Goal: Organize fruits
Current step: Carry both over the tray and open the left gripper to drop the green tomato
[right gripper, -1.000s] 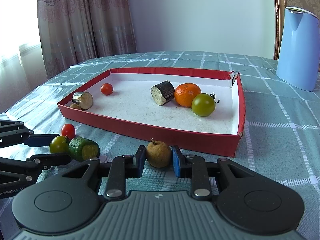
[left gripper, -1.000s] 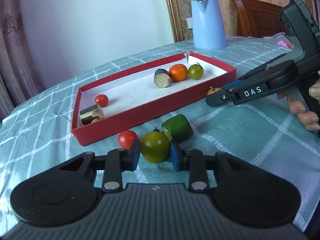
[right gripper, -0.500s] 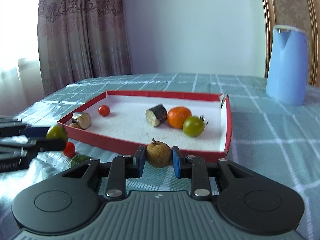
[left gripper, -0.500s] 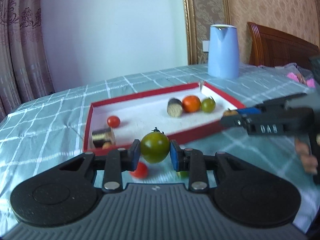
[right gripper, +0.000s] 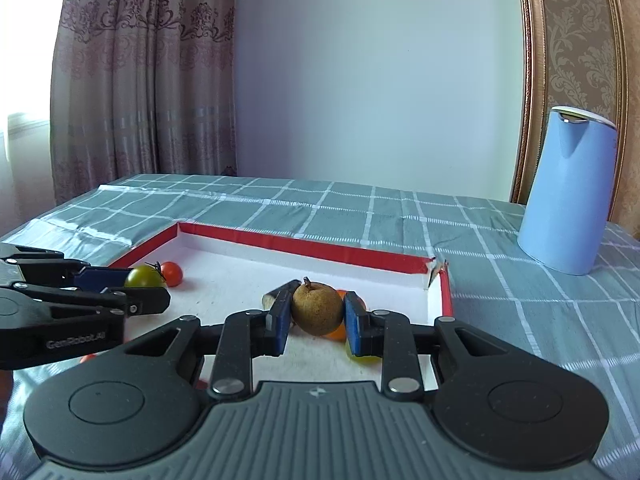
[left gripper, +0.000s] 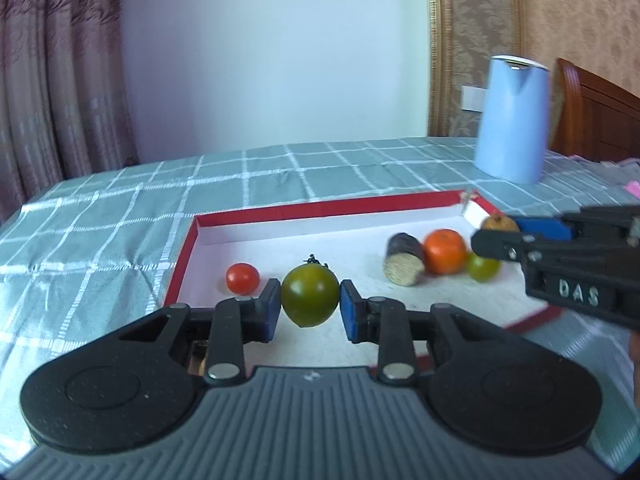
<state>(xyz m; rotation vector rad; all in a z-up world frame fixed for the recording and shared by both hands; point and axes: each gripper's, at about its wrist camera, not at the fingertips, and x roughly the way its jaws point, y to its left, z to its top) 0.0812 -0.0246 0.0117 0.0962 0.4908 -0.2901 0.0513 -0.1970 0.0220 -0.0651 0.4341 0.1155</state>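
Note:
My left gripper point(left gripper: 309, 307) is shut on a green tomato point(left gripper: 310, 295) and holds it in the air over the near left part of the red tray point(left gripper: 320, 210). My right gripper point(right gripper: 317, 316) is shut on a small brown pear point(right gripper: 317, 308), lifted above the tray's right end. In the left wrist view the right gripper point(left gripper: 496, 232) comes in from the right with the pear point(left gripper: 498, 223). On the tray's white floor lie a red cherry tomato point(left gripper: 242, 278), a dark cut eggplant piece point(left gripper: 404, 266), an orange point(left gripper: 445, 251) and a second green tomato point(left gripper: 482, 267).
A light blue kettle point(right gripper: 568, 190) stands on the green checked tablecloth point(right gripper: 280, 200) past the tray's far right corner. A wooden chair point(left gripper: 600, 116) is behind it. Curtains hang at the left. The tray's far right corner is torn point(right gripper: 434, 270).
Both grippers have lifted their fruit off the tablecloth and carried it forward over the tray. The loose cherry tomato and green cucumber piece in front of the tray have dropped out of view.

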